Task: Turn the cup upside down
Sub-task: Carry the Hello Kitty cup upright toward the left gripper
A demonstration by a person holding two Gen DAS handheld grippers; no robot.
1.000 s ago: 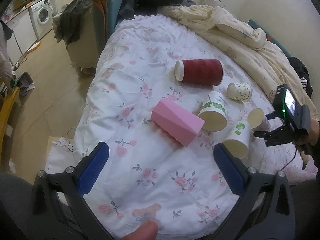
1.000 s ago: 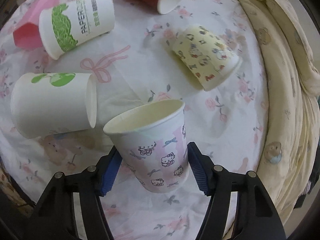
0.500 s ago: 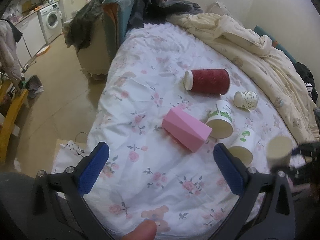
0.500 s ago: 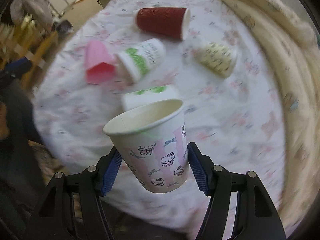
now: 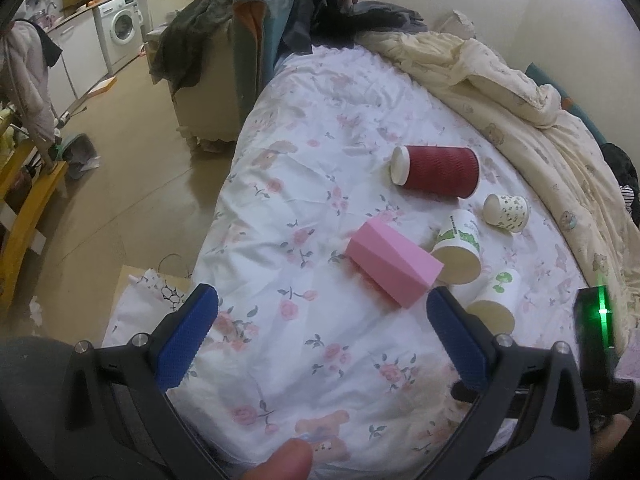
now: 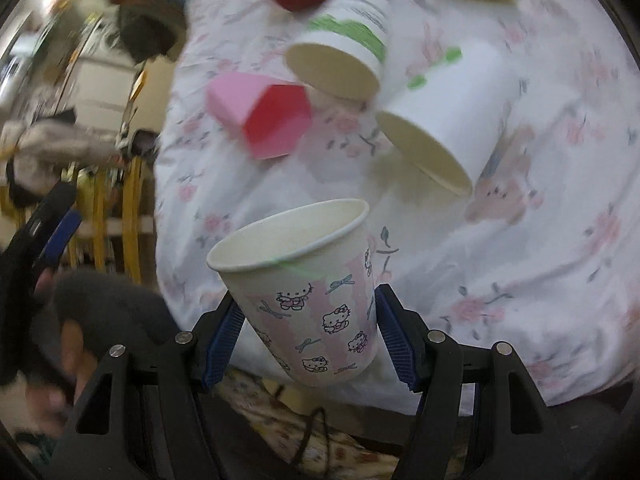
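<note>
My right gripper point(image 6: 310, 342) is shut on a white paper cup with pink stripes and cat prints point(image 6: 308, 292). It holds the cup by its lower body, mouth pointing forward and up, in the air above the near edge of the bed. My left gripper point(image 5: 322, 338) is open and empty over the floral bedsheet point(image 5: 304, 168). The back of the right gripper point(image 5: 596, 320), with a green light, shows at the right edge of the left wrist view; the held cup is hidden there.
Lying on the sheet are a red ribbed cup point(image 5: 438, 172), a pink faceted cup point(image 5: 392, 266), a green-banded cup point(image 5: 458, 246), a white cup with a green logo point(image 5: 494, 300) and a small patterned cup point(image 5: 506, 212). A cream duvet point(image 5: 520, 92) lies along the far side.
My right gripper has lifted the cat-print cup off the bed and pulled it back towards the near edge while turning. My left gripper has drawn back and risen a little.
</note>
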